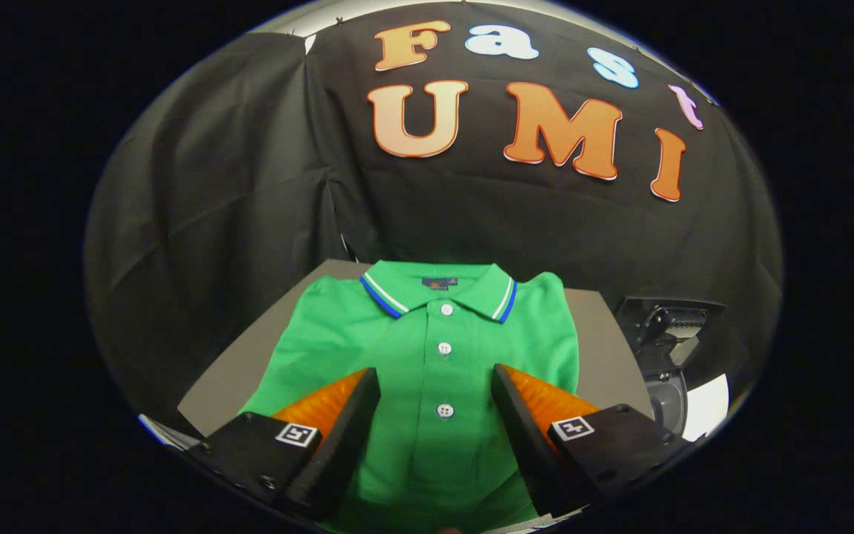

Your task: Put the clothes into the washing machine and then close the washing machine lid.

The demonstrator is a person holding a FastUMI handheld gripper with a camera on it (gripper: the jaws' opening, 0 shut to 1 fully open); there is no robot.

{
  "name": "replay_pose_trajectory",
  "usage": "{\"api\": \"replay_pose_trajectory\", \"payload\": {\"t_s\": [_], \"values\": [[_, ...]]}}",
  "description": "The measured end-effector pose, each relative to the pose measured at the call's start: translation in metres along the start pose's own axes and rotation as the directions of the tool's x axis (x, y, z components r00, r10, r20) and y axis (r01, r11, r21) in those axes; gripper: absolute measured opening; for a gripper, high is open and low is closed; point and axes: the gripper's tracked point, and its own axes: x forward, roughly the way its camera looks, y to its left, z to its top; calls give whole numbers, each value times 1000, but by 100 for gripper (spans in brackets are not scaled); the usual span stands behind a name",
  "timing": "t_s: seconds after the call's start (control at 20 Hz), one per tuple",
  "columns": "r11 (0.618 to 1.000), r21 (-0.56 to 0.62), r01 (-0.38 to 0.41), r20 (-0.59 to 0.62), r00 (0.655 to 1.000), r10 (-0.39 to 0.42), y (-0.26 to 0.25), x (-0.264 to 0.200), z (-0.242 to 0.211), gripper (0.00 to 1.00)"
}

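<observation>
A green polo shirt [427,356] lies folded flat on a grey table [234,378], collar away from me, with a white and blue striped collar edge and three white buttons down its placket. My gripper [436,382] hovers over the shirt's chest, open wide, one finger on each side of the button row. Nothing is held between the fingers. To the right of the table stands part of a washing machine [668,348], a dark panel above a grey rounded body; its lid position is hard to tell.
Black cloth walls close the booth behind and to the left of the table. The table's far edge runs just beyond the shirt's collar. A bright white patch [705,408] shows low on the right beside the machine.
</observation>
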Motion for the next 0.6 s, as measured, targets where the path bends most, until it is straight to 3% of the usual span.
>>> {"api": "replay_pose_trajectory", "payload": {"t_s": [0.35, 0.6], "values": [[994, -23, -104, 14, 994, 104, -1, 1, -3, 84], [987, -47, -153, 7, 988, 154, -2, -8, 0, 41]]}}
